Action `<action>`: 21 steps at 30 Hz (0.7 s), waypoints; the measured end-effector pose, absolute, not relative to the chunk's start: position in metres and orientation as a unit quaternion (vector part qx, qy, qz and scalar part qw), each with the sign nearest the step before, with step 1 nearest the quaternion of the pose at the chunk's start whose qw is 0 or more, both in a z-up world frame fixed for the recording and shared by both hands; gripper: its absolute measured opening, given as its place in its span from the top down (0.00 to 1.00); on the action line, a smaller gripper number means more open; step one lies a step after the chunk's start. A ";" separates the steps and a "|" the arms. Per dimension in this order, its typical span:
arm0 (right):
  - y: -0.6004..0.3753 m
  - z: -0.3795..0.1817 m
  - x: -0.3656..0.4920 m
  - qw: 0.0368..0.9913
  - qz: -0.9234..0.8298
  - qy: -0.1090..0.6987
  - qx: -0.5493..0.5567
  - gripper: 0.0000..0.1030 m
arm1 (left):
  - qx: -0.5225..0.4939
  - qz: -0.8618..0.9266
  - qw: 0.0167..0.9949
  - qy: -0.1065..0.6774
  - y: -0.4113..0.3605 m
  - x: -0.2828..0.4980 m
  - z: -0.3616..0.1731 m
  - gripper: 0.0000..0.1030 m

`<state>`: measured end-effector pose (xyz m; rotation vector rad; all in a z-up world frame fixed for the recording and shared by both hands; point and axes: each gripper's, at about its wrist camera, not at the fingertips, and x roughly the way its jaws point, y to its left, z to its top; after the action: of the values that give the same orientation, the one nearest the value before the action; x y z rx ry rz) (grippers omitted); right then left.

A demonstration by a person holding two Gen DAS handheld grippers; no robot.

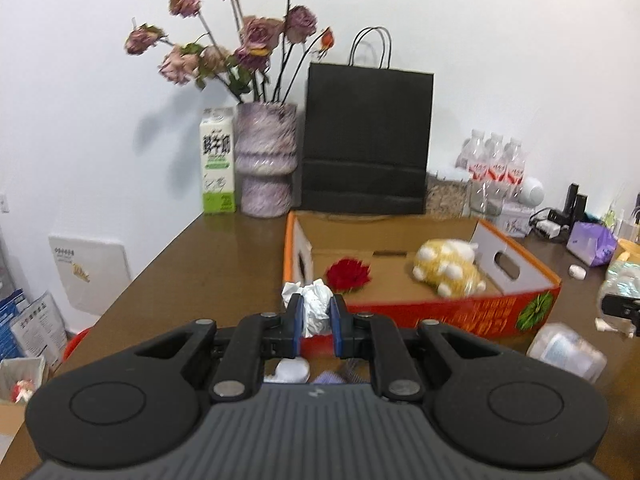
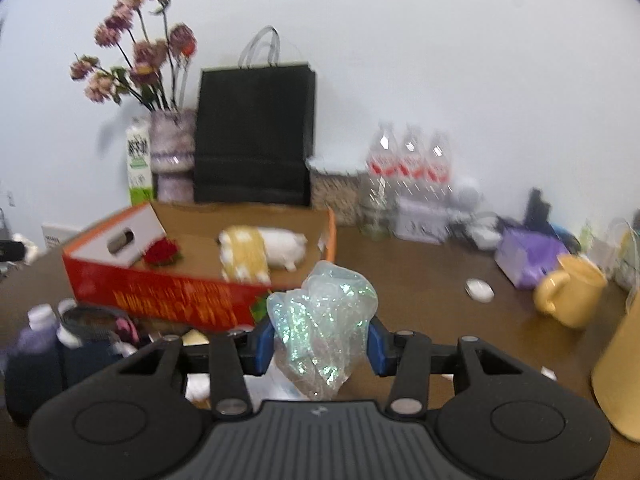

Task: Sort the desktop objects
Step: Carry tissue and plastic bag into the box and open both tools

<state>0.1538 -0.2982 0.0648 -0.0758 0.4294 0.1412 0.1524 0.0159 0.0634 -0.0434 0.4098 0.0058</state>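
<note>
two grippers hold scraps above a cluttered worktop

a brown worktop runs up to a plain white wall.

along the wall stand a vase of dried pink roses, a milk carton touching its left side, a black paper bag and three water bottles. a yellow mug and a purple packet sit to the right.

an open red cardboard box lies in the middle, holding a red flower and a yellow and white plush toy, well apart.

the left gripper has its fingers nearly together, pinching a crumpled white paper just in front of the box's near left corner.

the right gripper has its fingers partway apart, pressing on a crinkled iridescent plastic wrapper near the box's right end.
</note>
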 end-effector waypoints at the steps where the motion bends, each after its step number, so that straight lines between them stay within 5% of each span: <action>1: -0.295 0.069 0.159 0.975 0.074 0.205 -0.037 0.57 | -0.027 -0.003 0.979 0.200 0.014 0.158 0.068 0.86; 12: -0.251 0.102 0.239 0.980 0.108 0.168 -0.007 0.57 | -0.024 -0.037 0.985 0.165 -0.017 0.227 0.096 0.86; 21: -0.231 0.078 0.291 0.971 0.117 0.208 0.002 0.57 | -0.032 -0.023 0.977 0.211 -0.020 0.279 0.066 0.86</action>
<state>0.2913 -0.2310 0.0776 0.0043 0.4211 0.2359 0.2795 -0.0201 0.0664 -0.0639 0.4260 -0.0468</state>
